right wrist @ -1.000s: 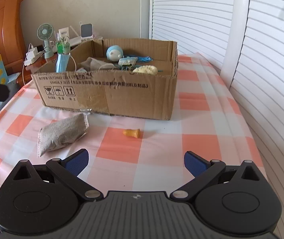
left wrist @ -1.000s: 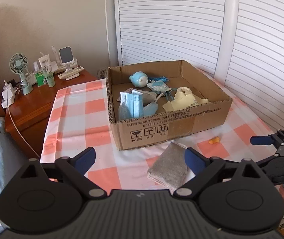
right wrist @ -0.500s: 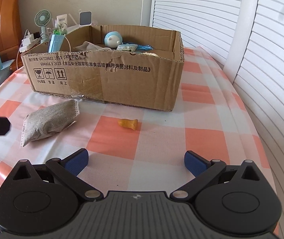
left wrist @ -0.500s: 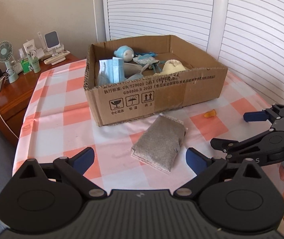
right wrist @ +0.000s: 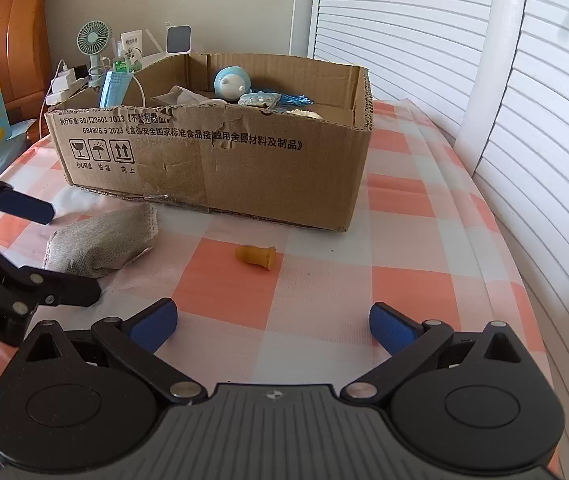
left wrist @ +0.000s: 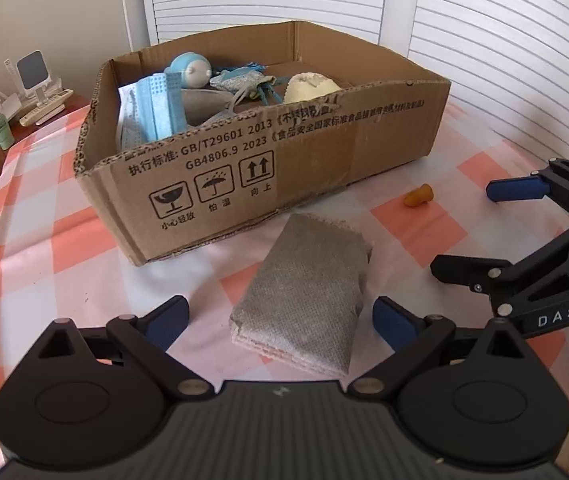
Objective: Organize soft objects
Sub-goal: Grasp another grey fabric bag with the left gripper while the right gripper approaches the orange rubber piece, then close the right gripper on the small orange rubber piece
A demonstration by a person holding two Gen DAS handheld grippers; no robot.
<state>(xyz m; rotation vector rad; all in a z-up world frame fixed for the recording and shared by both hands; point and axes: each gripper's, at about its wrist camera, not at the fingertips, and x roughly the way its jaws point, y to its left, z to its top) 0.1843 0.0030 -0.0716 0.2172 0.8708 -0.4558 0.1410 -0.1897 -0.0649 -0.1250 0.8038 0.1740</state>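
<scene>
Flat grey woven fabric pouch [left wrist: 304, 300]: lying on the pink-checked table [left wrist: 36, 256], just near of the open brown cardboard box [left wrist: 268, 168]. Left tongs [left wrist: 280, 322]: gaping wide around the pouch's near end. Right tongs [right wrist: 272, 326]: standing wide, empty, facing the small orange rubber nub [right wrist: 255, 256].

Left wrist view low over the grey pouch [left wrist: 304, 300], right wrist view alongside, both facing the cardboard box [right wrist: 220, 160] close ahead
</scene>
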